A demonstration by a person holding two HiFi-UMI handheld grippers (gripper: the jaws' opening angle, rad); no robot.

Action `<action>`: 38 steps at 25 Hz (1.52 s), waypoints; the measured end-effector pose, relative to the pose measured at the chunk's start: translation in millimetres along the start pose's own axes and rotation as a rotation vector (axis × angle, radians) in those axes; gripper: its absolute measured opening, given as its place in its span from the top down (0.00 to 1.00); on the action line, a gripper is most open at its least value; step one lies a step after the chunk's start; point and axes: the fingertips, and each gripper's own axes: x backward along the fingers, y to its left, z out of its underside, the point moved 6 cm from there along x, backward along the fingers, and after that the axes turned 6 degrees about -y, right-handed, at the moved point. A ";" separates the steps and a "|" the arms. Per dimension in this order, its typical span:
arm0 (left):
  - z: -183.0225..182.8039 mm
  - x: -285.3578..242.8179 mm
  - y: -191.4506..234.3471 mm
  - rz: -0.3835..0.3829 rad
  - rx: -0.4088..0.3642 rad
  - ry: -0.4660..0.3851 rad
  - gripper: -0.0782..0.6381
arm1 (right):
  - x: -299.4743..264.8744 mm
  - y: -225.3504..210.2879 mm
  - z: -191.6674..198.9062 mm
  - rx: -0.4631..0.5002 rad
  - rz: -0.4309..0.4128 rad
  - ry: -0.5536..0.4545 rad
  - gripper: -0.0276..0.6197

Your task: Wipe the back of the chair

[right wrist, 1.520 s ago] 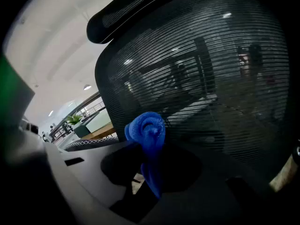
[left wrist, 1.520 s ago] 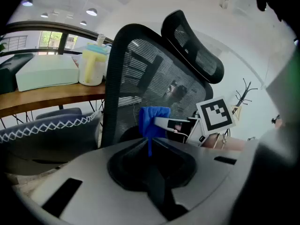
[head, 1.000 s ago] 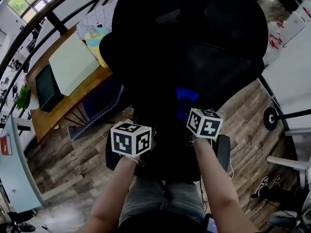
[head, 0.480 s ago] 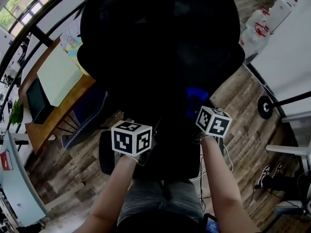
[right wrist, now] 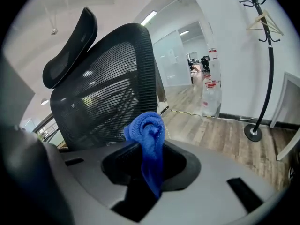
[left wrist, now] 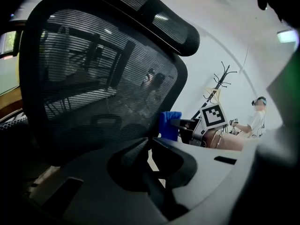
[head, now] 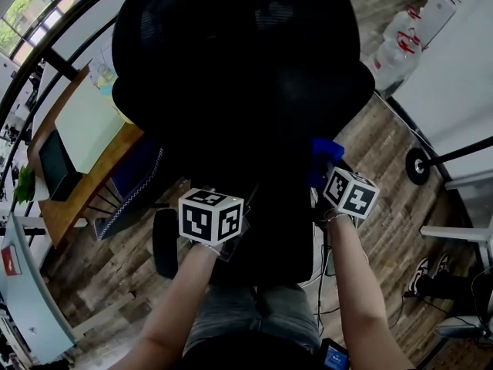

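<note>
Chair back (head: pixel 239 75) blocks straight ahead. Desk (head: pixel 85 129) crowds chair's left. Open floor (head: pixel 381 183) right of chair, coat-stand base (head: pixel 417 166) beyond.

Chair back (right wrist: pixel 108 88) of black mesh, finely ribbed and matt, cloth (right wrist: pixel 149 139) blue, soft and nubbly like terry, right gripper (right wrist: pixel 145 165) shell smooth matt grey plastic, floor (right wrist: pixel 225 135) wood-grain planks with slight sheen, coat stand (right wrist: pixel 268 55) dark, possibly painted metal

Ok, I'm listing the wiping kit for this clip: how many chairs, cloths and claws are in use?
chair: 1
blue cloth: 1
claws: 2 (left claw, right claw)
Total: 4
</note>
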 end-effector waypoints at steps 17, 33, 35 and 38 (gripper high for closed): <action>-19.2 21.7 -15.0 0.016 -0.048 -0.068 0.84 | 39.8 21.3 -27.3 0.026 -0.118 -0.069 0.79; -74.7 108.8 -37.2 -0.034 -0.074 -0.344 0.84 | 154.2 120.7 -103.9 0.002 -0.454 -0.305 0.79; -82.7 121.2 -40.1 -0.029 -0.086 -0.384 0.84 | 164.7 135.1 -107.5 0.024 -0.491 -0.316 0.79; -91.9 137.6 -44.0 -0.019 -0.092 -0.437 0.84 | 177.1 152.1 -110.9 0.035 -0.533 -0.336 0.79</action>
